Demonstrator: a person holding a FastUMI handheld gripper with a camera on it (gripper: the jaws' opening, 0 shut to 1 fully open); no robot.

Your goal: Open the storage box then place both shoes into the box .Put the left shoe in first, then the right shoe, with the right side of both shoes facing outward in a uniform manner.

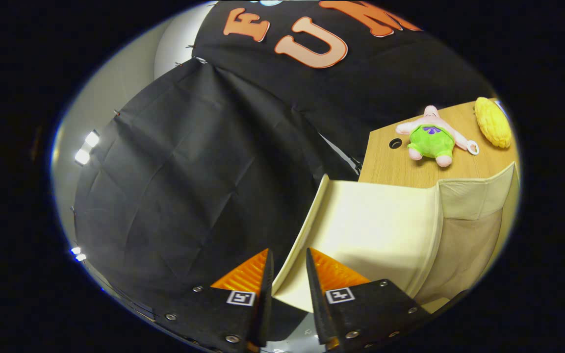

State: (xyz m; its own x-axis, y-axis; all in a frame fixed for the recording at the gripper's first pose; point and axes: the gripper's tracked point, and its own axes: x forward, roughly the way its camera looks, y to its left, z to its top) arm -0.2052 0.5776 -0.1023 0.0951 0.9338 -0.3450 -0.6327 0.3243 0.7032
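The black cloth wall (189, 162) took up most of the gripper view, creased and hanging behind everything. Next in size, the storage box (469, 235), cream fabric, stood on the wooden surface (395, 169) ahead and to the right of the claw. Its lid (375, 230) was swung up and open, a pale flat panel rising from the box's near corner. The lid's free edge ran down into the gap between the two fingers. The claw (290, 267) was partly open, fingers a narrow gap apart with the lid edge between them; whether both pads pressed on it could not be told. Beyond the box, on the surface, lay a pink and green plush toy (432, 139), a yellow plush (493, 122) just beside it, and a small round hole (395, 143) in the surface.
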